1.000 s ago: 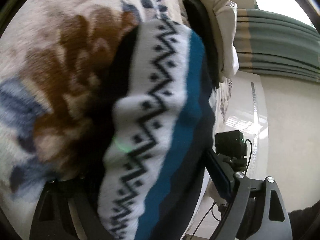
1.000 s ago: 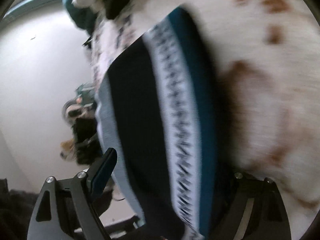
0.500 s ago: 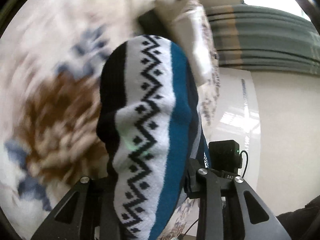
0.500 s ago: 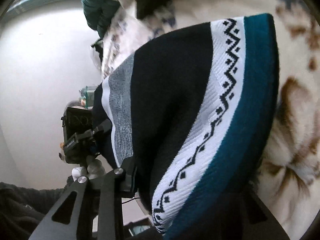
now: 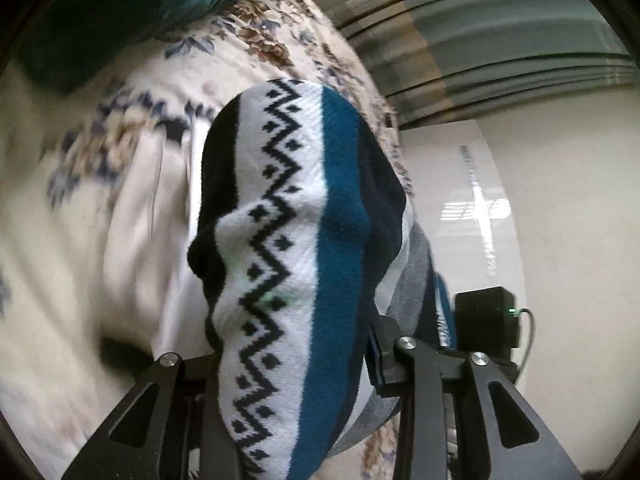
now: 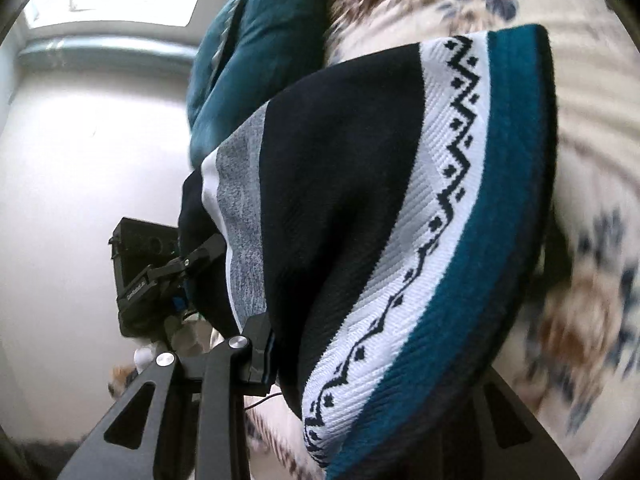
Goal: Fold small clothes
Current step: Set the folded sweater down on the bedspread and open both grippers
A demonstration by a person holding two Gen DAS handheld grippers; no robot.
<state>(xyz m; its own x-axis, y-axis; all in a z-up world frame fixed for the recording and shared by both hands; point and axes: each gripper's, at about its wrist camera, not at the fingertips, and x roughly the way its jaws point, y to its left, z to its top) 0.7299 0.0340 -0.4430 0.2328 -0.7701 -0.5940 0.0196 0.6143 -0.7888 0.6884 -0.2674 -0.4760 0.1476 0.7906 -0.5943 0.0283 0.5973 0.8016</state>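
Knitted garment (image 5: 304, 264) banded navy, white zigzag and teal, soft and limp, hangs above floral bedding (image 5: 100, 208); left tongs (image 5: 296, 364) and right tongs (image 6: 360, 364) each clamp an edge, at 6 o'clock in each view; grip hems.

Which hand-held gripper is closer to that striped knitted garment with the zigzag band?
Neither left nor right; it's a tie. The left hand-held gripper and the right hand-held gripper have each just closed their jaws on the striped knitted garment.
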